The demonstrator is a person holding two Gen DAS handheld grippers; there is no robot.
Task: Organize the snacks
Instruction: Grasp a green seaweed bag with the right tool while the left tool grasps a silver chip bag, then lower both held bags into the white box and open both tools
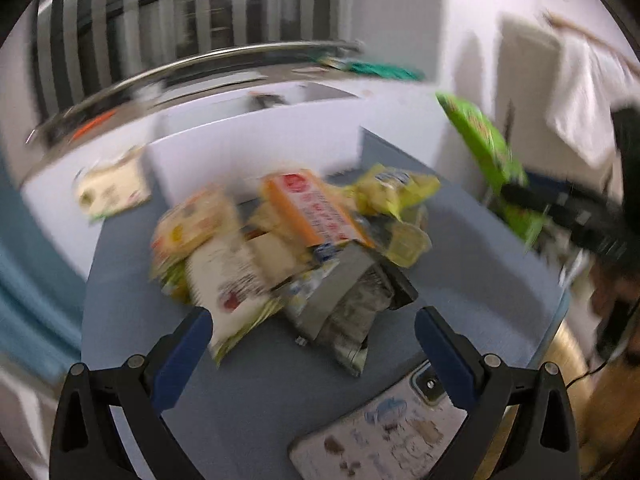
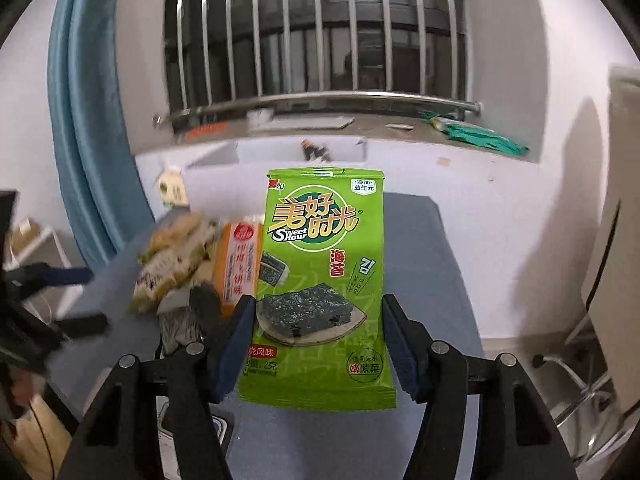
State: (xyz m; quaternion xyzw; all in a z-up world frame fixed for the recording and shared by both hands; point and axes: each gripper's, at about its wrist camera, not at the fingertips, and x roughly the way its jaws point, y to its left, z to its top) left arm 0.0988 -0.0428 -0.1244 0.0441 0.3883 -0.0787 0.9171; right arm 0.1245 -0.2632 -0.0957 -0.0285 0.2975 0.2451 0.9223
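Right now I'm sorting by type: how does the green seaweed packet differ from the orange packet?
The green seaweed packet is held upright off the table by the right gripper; the orange packet lies in the snack pile. The green one pictures seaweed; the orange one shows red print. Both are flat sealed packets.

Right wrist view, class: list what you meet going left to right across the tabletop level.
Left hand-held gripper → pale snack packets → orange packet → green seaweed packet, standing upright in the right hand-held gripper → bare blue-grey tabletop.
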